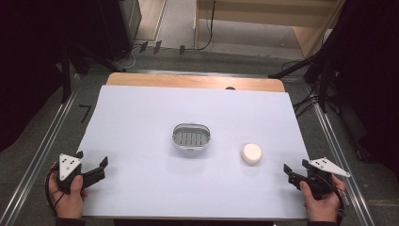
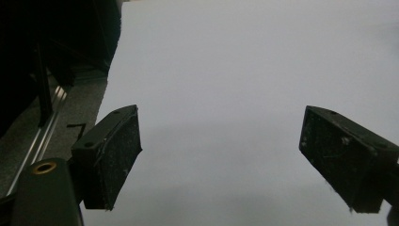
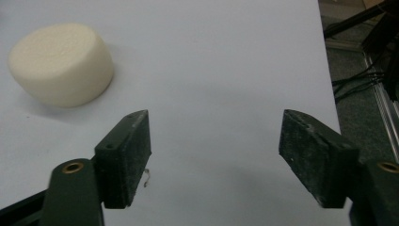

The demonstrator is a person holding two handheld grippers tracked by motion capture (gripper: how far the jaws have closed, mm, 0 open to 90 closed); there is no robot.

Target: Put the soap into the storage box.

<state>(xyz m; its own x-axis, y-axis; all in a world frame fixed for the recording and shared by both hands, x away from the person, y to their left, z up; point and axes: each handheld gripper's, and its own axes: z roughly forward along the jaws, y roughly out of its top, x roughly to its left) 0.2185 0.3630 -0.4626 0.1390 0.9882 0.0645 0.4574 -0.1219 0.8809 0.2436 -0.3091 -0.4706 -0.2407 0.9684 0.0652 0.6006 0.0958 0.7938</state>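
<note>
Near the counter's (image 1: 141,117) right edge, the right hand-held gripper (image 3: 214,157) gapes empty; it should straddle the cream round foam puck (image 3: 61,63) squarely. The left hand-held gripper (image 2: 219,157) also stands open.

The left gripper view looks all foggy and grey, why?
In the left gripper view the white table sheet is dim and featureless, darkening downward; the right gripper view is brighter, with the cream soap sharp and shadowed; the high view has dark, murky edges.
</note>
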